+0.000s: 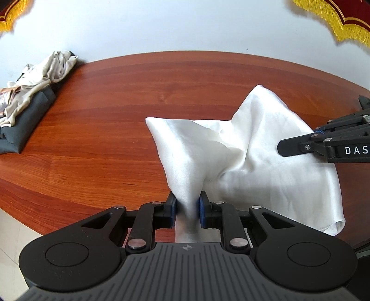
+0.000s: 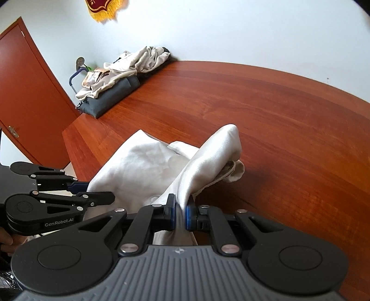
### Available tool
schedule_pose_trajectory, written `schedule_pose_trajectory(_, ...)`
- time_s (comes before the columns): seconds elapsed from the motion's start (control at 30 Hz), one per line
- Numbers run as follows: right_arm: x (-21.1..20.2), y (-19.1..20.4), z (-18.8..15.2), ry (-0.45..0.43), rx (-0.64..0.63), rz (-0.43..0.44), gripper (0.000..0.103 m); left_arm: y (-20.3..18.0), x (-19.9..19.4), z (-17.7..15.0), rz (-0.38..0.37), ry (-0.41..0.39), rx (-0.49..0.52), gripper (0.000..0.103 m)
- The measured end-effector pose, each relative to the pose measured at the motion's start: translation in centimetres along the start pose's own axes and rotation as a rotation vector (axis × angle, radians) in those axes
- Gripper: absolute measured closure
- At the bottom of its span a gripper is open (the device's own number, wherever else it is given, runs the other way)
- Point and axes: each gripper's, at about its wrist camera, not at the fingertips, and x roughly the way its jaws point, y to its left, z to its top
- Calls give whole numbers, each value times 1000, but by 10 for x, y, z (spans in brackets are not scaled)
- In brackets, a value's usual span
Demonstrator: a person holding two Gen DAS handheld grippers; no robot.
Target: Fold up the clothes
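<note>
Your left gripper (image 1: 187, 209) is clamped on a gathered pinch of the white satin garment (image 1: 242, 150), its blue pads (image 1: 174, 209) pressing the cloth from both sides; your right gripper (image 2: 181, 214) is closed the same way on another bunch of the same fabric. With two separate pinches held near you, the cloth rises into peaks at each grip and drapes down onto the wooden table (image 1: 115, 115), which suggests you are lifting two points to spread or square it before laying a fold. It is creased and bunched between the grips, not yet flat. Most of the garment rests on the near right part of the table.

Count: two grippers, both gripping; one white garment in hand; one pile of other clothes (image 1: 30, 99) at the far left edge, a rumpled cream piece lying on top of a folded dark grey piece, with perhaps more beneath that cannot be separated. Two fringed red banners (image 1: 335, 18) hang on the wall.
</note>
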Motion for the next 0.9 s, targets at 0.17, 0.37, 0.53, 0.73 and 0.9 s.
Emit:
schedule_pose_trajectory(0.17,-1,10,10,-5,-10,-20,94,10,-6,3,-6,-25,-9,82)
schedule_pose_trajectory(0.37,-1,18,25,8,-42,-41,94,17,-5,6,-13,-44,-48,82)
schedule_pose_trajectory(0.53,2,21,33,8,-54,-60,94,16,3,13,-1,-70,-77,82)
schedule_pose_trajectory(0.73,12,17,32,33,-75,-114,94,7,7,13,-25,-147,-98,82)
schedule_pose_trajectory(0.9,14,15,30,36,-103,-125,94,5,9,10,-28,-130,-107,82)
